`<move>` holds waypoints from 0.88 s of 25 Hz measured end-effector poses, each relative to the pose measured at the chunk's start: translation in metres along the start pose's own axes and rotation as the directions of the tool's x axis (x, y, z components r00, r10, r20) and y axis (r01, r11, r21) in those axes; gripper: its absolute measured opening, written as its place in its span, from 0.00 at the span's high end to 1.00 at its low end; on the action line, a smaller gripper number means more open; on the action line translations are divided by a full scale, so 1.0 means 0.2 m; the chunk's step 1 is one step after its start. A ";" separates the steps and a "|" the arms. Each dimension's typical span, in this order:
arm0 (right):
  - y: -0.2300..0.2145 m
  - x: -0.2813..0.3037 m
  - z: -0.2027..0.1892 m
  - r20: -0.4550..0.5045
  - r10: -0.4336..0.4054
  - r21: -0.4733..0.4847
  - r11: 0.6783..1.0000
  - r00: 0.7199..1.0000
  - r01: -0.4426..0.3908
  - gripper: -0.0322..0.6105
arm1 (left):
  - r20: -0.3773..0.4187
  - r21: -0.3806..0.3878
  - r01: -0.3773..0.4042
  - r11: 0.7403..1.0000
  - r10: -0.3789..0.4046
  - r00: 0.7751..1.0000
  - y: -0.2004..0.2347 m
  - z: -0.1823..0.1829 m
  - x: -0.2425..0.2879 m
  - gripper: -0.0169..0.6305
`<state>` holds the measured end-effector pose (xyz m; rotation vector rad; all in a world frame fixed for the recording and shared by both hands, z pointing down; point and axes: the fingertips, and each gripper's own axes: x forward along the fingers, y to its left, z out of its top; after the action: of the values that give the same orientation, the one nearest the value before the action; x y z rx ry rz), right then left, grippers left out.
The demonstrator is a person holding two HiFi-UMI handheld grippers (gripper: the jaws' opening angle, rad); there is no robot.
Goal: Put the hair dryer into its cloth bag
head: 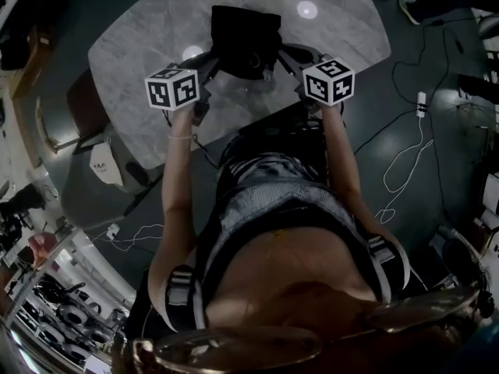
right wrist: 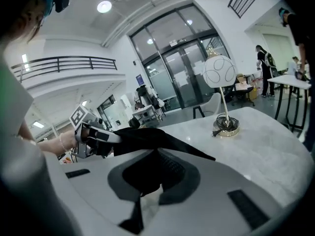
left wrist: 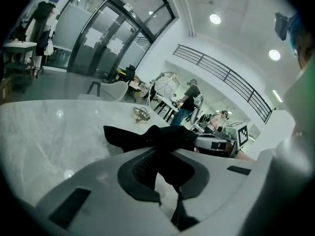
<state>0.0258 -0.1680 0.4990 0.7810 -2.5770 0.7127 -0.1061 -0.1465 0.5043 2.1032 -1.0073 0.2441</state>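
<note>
1. Head view: a person stands at a pale marble surface [head: 140,37] with tongs in each hand. The marker cubes sit at the near end of each tool.
2. The left tongs [head: 217,59] and the right tongs [head: 282,57] both reach toward the black cloth bag [head: 245,37]. Each takes it by one side of its near edge.
3. Left gripper view: the left tongs [left wrist: 160,167] are closed, and a fold of the black cloth bag [left wrist: 162,139] is pinched between the dark pads. The right tongs [left wrist: 216,142] show beyond it, at the far side of the bag.
4. Right gripper view: the right tongs [right wrist: 156,175] are likewise closed on the black cloth bag [right wrist: 147,139]. The cloth stretches across to the left tongs [right wrist: 91,136].
5. The bag hangs between the two tools over the middle of the surface.
6. The hair dryer shows in no view, and whether it is inside the bag cannot be told.
7. A lamp [right wrist: 220,73] with a round white head stands on the surface beyond the bag, its base [right wrist: 226,127] wrapped with cord.
8. A white cable [head: 405,162] lies on the dark floor to the person's right.
</note>
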 end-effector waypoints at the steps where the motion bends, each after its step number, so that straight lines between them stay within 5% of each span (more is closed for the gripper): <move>1: 0.01 0.00 0.01 0.004 0.002 -0.035 0.999 1.000 -0.002 0.84 | 0.006 -0.004 0.000 1.000 0.000 1.000 0.00 0.01 -0.01 0.95; 7: 0.07 -0.03 0.07 -0.013 -0.001 -0.263 0.965 1.000 -0.003 0.84 | 0.039 -0.041 0.027 0.999 -0.025 0.999 -0.04 0.05 -0.06 0.95; 22: 0.18 -0.03 0.35 0.123 0.110 -0.289 0.955 0.986 -0.071 0.84 | 0.172 -0.070 0.074 0.995 -0.061 0.983 -0.10 0.26 -0.23 0.95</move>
<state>-0.0041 -0.1793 0.4267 0.6429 -2.7710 0.3090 -0.1294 -0.1486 0.4362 2.1109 -1.0241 -0.0078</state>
